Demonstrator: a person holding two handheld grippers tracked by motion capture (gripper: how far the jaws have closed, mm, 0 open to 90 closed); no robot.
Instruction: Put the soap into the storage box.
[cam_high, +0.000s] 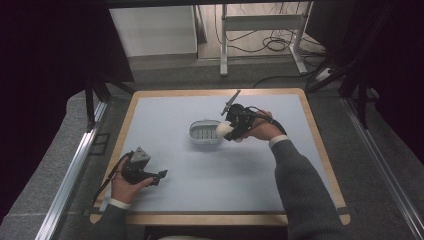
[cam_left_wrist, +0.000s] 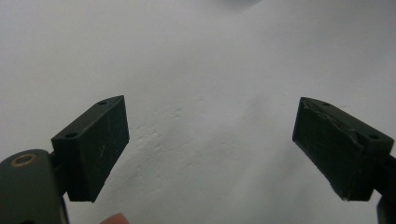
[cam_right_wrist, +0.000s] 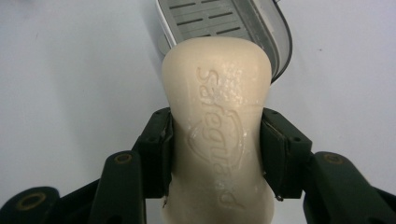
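A cream bar of soap (cam_right_wrist: 217, 126) with embossed lettering is clamped between the jaws of my right gripper (cam_right_wrist: 215, 149). In the high view the right gripper (cam_high: 231, 131) holds the soap (cam_high: 223, 129) at the right end of a grey slotted soap dish (cam_high: 203, 134) near the middle of the table. The dish (cam_right_wrist: 224, 18) lies just beyond the soap's far end in the right gripper view. My left gripper (cam_high: 161, 176) rests low at the front left of the mat, open, with nothing between its jaws (cam_left_wrist: 210, 149).
A pale blue mat (cam_high: 215, 175) covers the wooden table (cam_high: 320, 150). Metal rails run along both sides of the table. A desk frame and cables stand on the floor beyond the far edge.
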